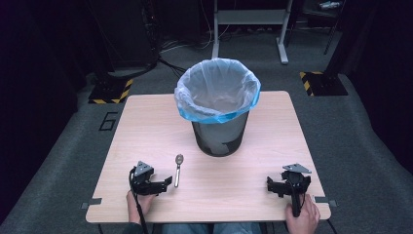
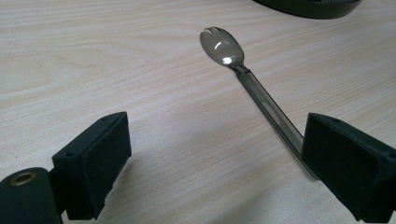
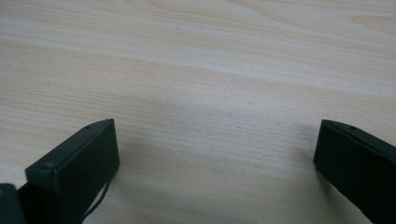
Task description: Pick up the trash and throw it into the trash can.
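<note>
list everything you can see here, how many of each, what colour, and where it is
table: one, light wood, centre of the high view.
bin: one, dark mesh, far middle of the table.
bin liner: one, pale blue plastic, folded over the bin's rim.
spork: one, grey metal, flat on the table before the bin, by the left tongs.
floor pads: two, black with yellow stripes, on the carpet beyond the table.
left tongs: one, black, open, near left edge.
right tongs: one, black, open, near right edge.
hands: two, at the near edge.
</note>
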The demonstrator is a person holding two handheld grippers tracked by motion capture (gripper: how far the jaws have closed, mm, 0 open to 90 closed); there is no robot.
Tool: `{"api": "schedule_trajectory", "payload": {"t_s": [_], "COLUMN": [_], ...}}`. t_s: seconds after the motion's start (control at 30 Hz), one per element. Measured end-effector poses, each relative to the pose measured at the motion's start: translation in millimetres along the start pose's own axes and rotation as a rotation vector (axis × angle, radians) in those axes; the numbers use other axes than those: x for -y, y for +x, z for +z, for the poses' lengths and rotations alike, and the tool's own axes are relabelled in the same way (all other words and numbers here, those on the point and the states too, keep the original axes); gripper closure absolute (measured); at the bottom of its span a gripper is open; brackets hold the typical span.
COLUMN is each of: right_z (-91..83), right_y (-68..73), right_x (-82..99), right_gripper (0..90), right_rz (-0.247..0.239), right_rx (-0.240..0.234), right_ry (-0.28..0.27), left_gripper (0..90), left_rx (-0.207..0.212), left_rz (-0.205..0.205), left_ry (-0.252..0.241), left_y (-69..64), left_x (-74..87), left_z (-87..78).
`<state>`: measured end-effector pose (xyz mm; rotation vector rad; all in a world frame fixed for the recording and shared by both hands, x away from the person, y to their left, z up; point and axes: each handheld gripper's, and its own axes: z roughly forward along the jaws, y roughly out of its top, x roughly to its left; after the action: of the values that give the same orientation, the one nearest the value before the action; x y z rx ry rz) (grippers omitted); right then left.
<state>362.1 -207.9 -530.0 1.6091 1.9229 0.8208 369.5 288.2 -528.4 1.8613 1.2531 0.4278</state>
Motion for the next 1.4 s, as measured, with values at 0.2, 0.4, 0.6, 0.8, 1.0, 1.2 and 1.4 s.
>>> {"api": "schedule_trajectory", "payload": {"t_s": [0.2, 0.4, 0.6, 0.8, 1.0, 1.2, 1.4], "right_z": [0.0, 0.0, 0.0, 0.1, 0.0, 0.0, 0.0], "right_y": [0.0, 0.1, 0.0, -0.1, 0.3, 0.3, 0.3], "right_x": [0.0, 0.0, 0.0, 0.0, -0.2, -0.2, -0.2], "right_gripper": [0.0, 0.0, 0.0, 0.0, 0.0, 0.0, 0.0], "right_rz": [0.000, 0.001, 0.000, -0.003, 0.002, 0.002, 0.003], "right_rx": [0.000, 0.000, 0.000, 0.001, 0.001, 0.001, 0.001], "right_ry": [0.000, 0.000, 0.000, 0.000, 0.001, 0.001, 0.001], "left_gripper": [8.1, 8.0, 7.0, 6.1, 5.8, 5.6, 3.8], "left_rx": [-0.005, -0.036, -0.065, -0.051, -0.059, -0.060, -0.062], "left_rz": [0.002, -0.004, -0.028, -0.035, -0.030, 0.003, 0.002], "left_ry": [0.006, 0.006, 0.007, 0.029, 0.051, 0.084, 0.095], "left_y": [-0.3, -1.1, -0.4, -1.4, -8.1, -20.3, -28.1], "left_x": [-0.2, -0.3, -0.4, -2.0, -10.0, -22.4, -30.7], "left_z": [0.4, 0.5, 1.0, 3.5, 9.8, 19.5, 29.8]}}
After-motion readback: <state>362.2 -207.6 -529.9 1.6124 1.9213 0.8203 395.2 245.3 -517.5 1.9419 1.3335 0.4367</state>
